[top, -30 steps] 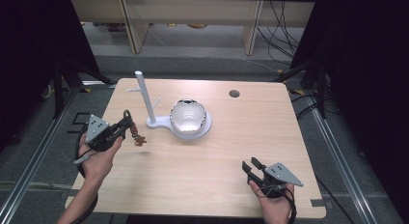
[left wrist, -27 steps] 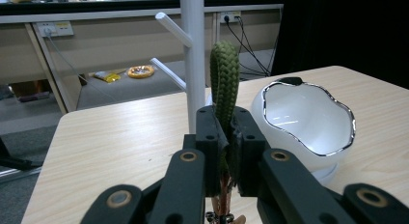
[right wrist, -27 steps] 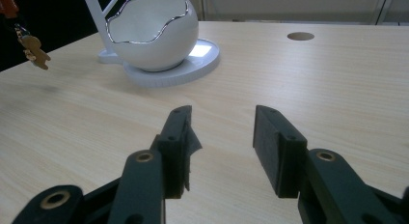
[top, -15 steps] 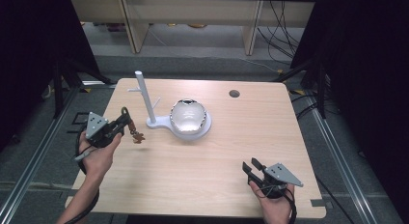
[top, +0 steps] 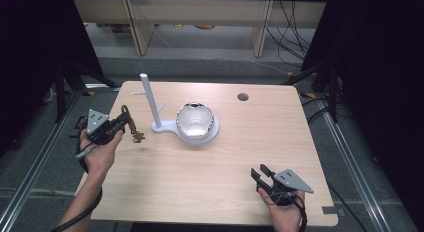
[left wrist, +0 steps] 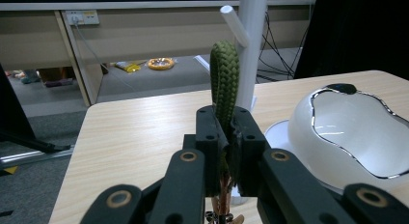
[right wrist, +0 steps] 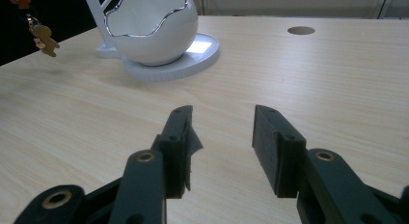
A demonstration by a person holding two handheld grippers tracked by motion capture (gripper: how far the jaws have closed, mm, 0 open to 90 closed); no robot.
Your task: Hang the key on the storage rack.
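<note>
Keychain (top: 133, 128) held at the desk's (top: 225, 187) left edge.
Left hand-held gripper (top: 121, 123) clamps its green strap beside the white stand (top: 150, 103); right hand-held gripper (top: 261, 174) rests near right, jaws apart, empty.

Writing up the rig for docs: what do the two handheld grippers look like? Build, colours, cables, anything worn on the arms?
Both the left gripper and the right gripper are black, with linkage arms pinned by brass-coloured rivets and flat rectangular fingers with small screw holes. Each carries a grey three-cornered plate on top. A dark cable trails from each one. Forearms are bare, no sleeves visible.
</note>
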